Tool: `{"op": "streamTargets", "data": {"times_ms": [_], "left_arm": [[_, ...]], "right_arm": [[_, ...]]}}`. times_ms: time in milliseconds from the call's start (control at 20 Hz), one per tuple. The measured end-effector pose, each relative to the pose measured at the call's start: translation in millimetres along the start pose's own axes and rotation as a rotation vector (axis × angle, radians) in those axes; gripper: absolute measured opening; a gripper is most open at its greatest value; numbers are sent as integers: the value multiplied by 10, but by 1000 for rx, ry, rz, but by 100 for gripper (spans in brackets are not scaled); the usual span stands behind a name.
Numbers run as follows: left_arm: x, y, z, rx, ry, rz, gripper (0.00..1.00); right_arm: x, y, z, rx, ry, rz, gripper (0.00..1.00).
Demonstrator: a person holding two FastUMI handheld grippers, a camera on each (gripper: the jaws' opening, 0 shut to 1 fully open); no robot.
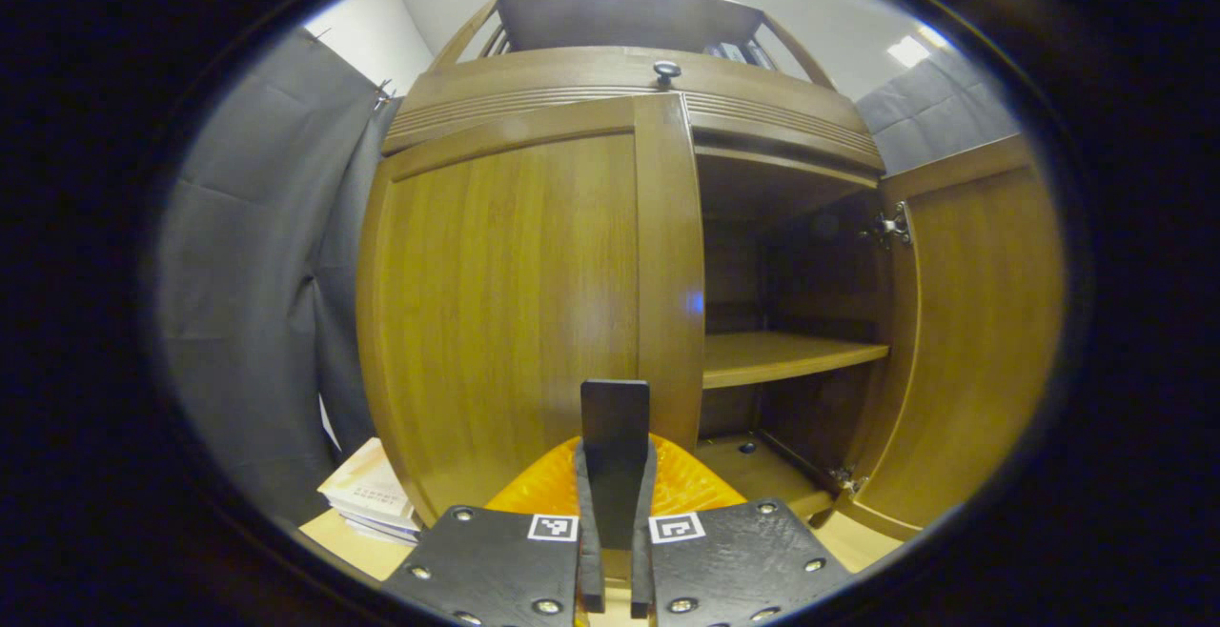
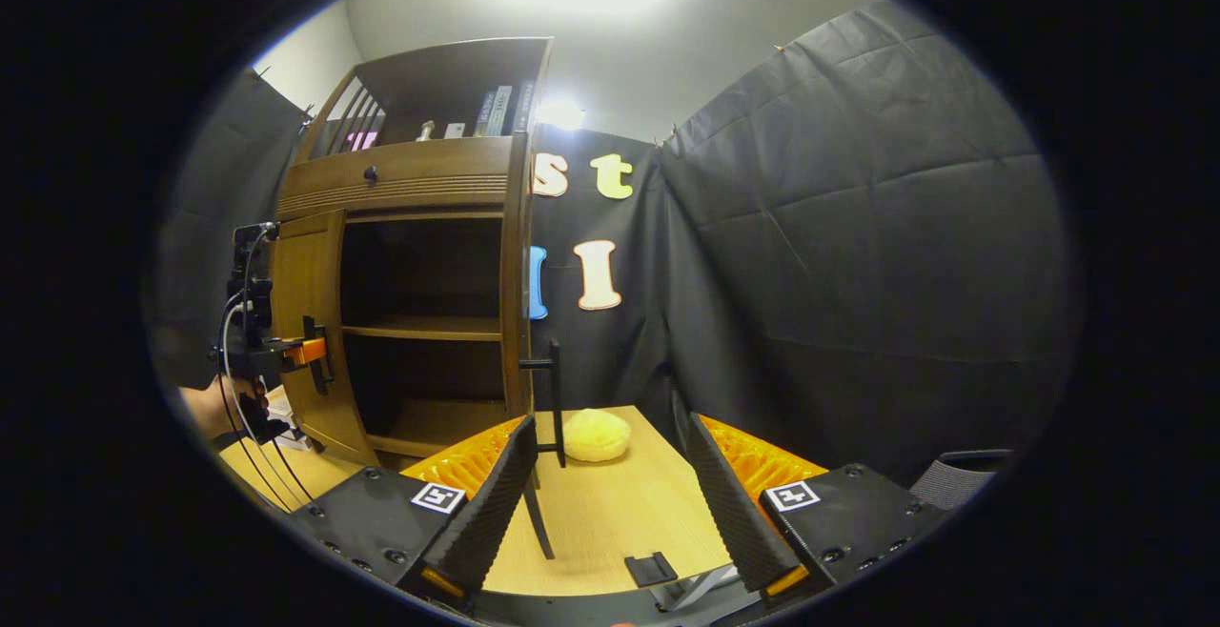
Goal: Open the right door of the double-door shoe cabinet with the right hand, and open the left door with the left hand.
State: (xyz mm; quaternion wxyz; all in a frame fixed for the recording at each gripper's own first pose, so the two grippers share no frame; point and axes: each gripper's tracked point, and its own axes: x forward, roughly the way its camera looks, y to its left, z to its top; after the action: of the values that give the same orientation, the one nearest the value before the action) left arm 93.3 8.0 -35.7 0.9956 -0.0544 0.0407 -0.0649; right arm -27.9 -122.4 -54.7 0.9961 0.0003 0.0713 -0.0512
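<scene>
The wooden shoe cabinet stands close ahead. Its left door looks barely ajar, and my left gripper is shut on that door's flat black handle. The right door is swung wide open, showing a shelf inside. In the right gripper view the right door appears edge-on with its black handle just ahead of my left finger. My right gripper is open, holding nothing. The left gripper, held by a hand, sits at the left door.
A yellow round object lies on the wooden table beside the cabinet. A stack of books lies left of the cabinet. A drawer knob sits above the doors. Black cloth walls surround the booth.
</scene>
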Motion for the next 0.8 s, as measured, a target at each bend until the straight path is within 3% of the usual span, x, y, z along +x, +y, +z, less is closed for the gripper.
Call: {"op": "streamTargets", "data": {"times_ms": [100, 150, 200, 450, 550, 600, 800], "left_arm": [[-90, 22, -10, -6, 5, -7, 15], [-133, 24, -16, -8, 7, -8, 12], [-169, 31, -21, -9, 10, -8, 15], [-309, 124, -36, 0, 16, 8, 15], [-358, 166, -39, -6, 18, 16, 9], [-373, 177, -36, -9, 17, 20, 14], [-440, 259, -48, 1, 19, 26, 12]], "right_arm": [[42, 136, 24, 0, -5, 29, 98], [59, 210, 42, 1, -9, 45, 94], [73, 285, 53, 1, -13, 60, 99], [139, 616, 92, 4, -24, 128, 98], [179, 744, 113, 11, -25, 151, 98], [182, 803, 98, 11, -24, 163, 98], [221, 1056, 117, 24, -21, 211, 98]]}}
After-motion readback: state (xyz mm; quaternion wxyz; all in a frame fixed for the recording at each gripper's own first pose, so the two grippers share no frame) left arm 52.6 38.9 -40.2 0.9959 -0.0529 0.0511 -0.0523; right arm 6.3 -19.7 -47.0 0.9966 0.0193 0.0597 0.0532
